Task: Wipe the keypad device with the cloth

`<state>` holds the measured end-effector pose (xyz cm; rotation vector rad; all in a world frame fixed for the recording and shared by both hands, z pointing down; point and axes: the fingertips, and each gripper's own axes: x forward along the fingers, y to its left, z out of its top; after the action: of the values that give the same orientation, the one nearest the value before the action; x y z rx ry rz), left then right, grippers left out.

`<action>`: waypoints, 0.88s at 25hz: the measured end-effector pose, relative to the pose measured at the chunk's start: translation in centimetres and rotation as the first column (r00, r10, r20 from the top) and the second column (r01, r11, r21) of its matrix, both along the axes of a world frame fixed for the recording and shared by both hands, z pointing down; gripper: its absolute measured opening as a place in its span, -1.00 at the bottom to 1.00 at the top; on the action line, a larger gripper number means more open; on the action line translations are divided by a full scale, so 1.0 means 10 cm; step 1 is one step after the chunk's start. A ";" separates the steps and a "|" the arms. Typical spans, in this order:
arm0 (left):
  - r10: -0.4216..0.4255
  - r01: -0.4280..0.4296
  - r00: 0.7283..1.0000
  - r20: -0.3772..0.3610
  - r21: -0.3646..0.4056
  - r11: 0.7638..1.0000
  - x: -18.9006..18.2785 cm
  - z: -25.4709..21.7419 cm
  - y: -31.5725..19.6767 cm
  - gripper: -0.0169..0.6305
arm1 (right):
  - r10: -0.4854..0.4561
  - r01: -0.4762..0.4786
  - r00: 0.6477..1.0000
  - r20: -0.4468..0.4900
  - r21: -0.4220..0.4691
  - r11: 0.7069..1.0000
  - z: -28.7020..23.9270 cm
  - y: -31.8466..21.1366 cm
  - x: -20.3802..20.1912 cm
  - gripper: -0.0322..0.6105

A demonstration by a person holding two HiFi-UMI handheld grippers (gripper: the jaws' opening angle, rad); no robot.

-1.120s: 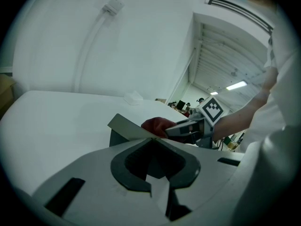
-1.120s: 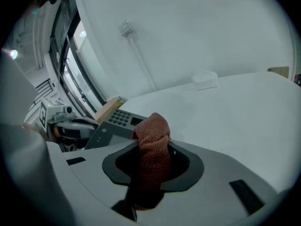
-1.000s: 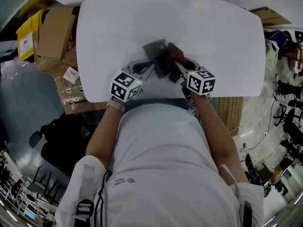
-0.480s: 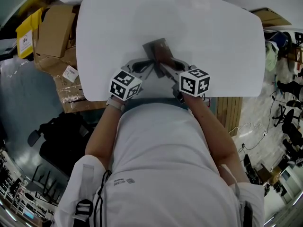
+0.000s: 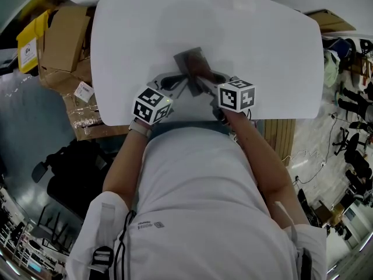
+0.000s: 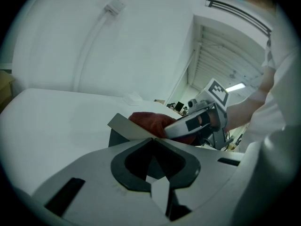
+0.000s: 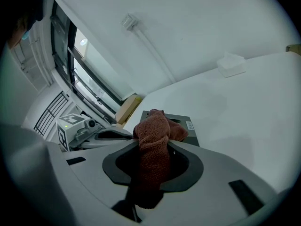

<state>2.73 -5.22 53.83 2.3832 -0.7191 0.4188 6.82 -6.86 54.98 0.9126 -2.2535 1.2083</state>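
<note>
Grip at left unchanged: left tool [image 6: 153, 139] stays clenched on the near corner of the keypad device [image 5: 189, 60], pinning it mid-desk [image 5: 262, 39]. Right tool [image 7: 154, 145], grasping the red-brown cloth [image 7: 153, 126], has swept leftward across the device top; cloth now lies on it. Judged: wiping stroke under way.

No legible text found. Yellow box [image 5: 26, 42], head view 10 o'clock: white label, print unreadable. Shirt [image 5: 192, 203]: small logo at 7 o'clock, illegible. Keypad device [image 7: 178, 120]: white sticker, unreadable. Left gripper [image 5: 184, 86], right gripper [image 5: 203, 80]: square coded markers only.
</note>
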 end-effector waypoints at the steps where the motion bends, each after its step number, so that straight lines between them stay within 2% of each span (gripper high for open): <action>1: 0.000 0.000 1.000 0.001 0.000 1.000 0.00 0.00 0.00 -0.86 | 0.004 -0.004 1.000 -0.001 -0.011 1.000 0.03 -0.01 0.02 -0.55; 6: -0.004 0.004 1.000 0.002 -0.001 1.000 0.00 0.01 0.01 -0.86 | 0.023 -0.024 1.000 -0.018 -0.045 0.999 0.14 -0.07 0.11 -0.55; 22: -0.014 0.014 1.000 -0.001 -0.009 1.000 0.02 -0.01 -0.01 -0.86 | 0.093 -0.100 0.991 -0.100 -0.073 0.992 0.50 -0.25 0.49 -0.55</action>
<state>2.88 -5.29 53.76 2.3686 -0.7317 0.4138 11.71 -9.39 59.97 1.0371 -2.0935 1.2571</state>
